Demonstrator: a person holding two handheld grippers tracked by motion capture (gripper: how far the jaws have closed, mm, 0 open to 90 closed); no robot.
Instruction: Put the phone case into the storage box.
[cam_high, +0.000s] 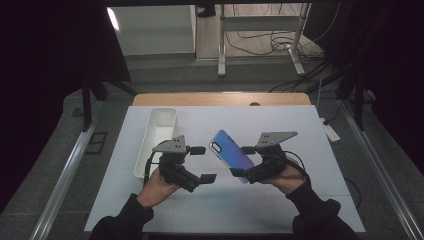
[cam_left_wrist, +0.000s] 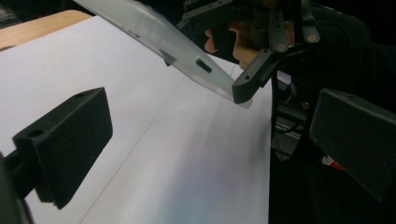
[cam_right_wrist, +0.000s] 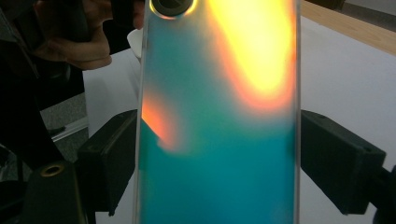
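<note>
The white table sheet (cam_high: 300, 165) carries a white bin (cam_high: 156, 135) at its left. Right of the bin, lifted off the sheet and tilted, is the phone case (cam_high: 231, 150). The right gripper (cam_high: 245, 161) clamps the case across its long edges near the lower end. The left gripper (cam_high: 201, 163) stands with jaws apart and empty, between bin and case. Risk: the end-only grip on smooth edges may let the case pivot or slip and drop.

white bin (cam_high: 156, 140), white table mat (cam_high: 300, 150)
</note>
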